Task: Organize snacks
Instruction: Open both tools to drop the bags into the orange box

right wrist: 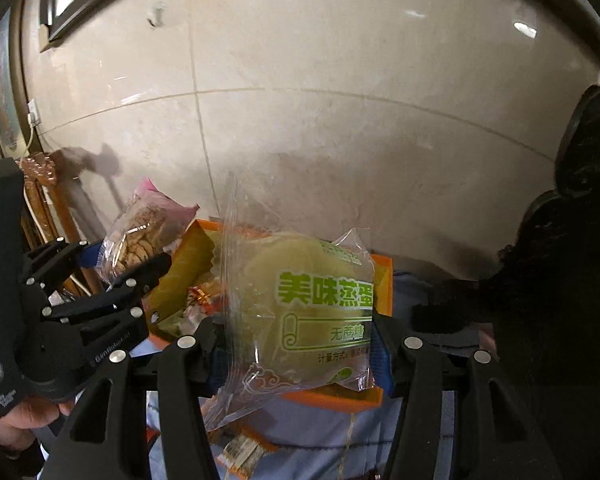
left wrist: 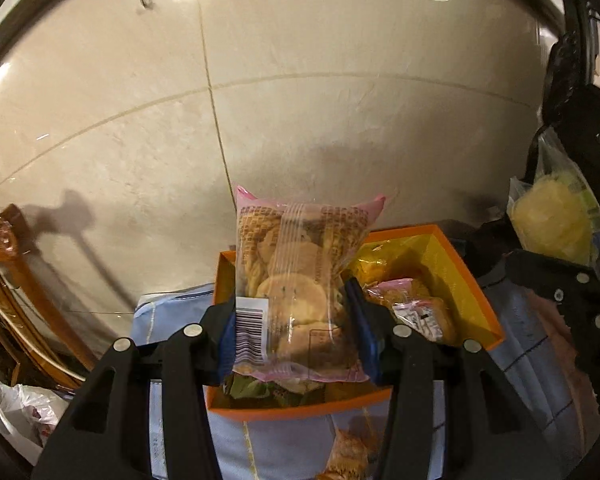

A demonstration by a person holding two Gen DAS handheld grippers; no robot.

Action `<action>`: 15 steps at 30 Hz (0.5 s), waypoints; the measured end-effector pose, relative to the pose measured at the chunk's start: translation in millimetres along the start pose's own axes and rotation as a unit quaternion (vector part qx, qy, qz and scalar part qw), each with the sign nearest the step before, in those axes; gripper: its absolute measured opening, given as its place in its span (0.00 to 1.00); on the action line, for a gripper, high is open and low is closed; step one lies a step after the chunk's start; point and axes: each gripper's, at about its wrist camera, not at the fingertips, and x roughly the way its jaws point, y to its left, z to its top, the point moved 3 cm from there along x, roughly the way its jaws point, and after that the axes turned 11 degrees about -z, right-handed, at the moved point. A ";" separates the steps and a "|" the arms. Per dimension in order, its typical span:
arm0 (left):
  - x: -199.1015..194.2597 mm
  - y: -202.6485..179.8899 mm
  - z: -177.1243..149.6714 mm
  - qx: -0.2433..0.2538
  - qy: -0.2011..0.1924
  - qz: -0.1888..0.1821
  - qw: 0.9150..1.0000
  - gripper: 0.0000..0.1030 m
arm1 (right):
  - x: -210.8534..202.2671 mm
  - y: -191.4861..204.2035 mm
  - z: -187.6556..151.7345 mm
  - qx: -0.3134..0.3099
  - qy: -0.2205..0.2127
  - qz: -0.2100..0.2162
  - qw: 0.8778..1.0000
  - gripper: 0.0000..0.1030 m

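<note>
My left gripper [left wrist: 294, 320] is shut on a clear, pink-edged cookie packet [left wrist: 300, 264], held upright above an orange box [left wrist: 480, 292]. The box holds several wrapped snacks [left wrist: 416, 304]. In the right wrist view my right gripper [right wrist: 296, 344] is shut on a clear packet with green lettering and a pale yellow cake [right wrist: 308, 304], over the same orange box [right wrist: 382, 280]. The left gripper [right wrist: 128, 258] shows at the left there, with the cookie packet [right wrist: 148, 224] in it. The cake packet [left wrist: 552, 216] also appears at the right edge of the left wrist view.
The box rests on a light blue cloth [left wrist: 172, 312], where another snack packet [left wrist: 348, 456] lies near the front. A tiled wall [left wrist: 300, 80] stands behind. Carved wooden furniture [left wrist: 4, 240] and a white plastic bag [left wrist: 16, 412] are at left. A dark carved chair [right wrist: 580, 200] is at right.
</note>
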 end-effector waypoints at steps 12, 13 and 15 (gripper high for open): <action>28.0 17.1 -16.9 -0.017 0.002 0.013 1.000 0.92 | 28.9 -26.7 -12.0 0.007 0.028 -0.023 0.999 0.69; 23.6 16.4 -23.5 -0.017 0.003 0.011 1.000 0.92 | 25.6 -28.8 -17.8 0.006 0.030 -0.026 0.999 0.69; 13.6 16.6 -35.3 -0.015 0.009 0.004 1.000 0.92 | 18.5 -33.7 -34.9 0.008 0.036 -0.028 0.999 0.70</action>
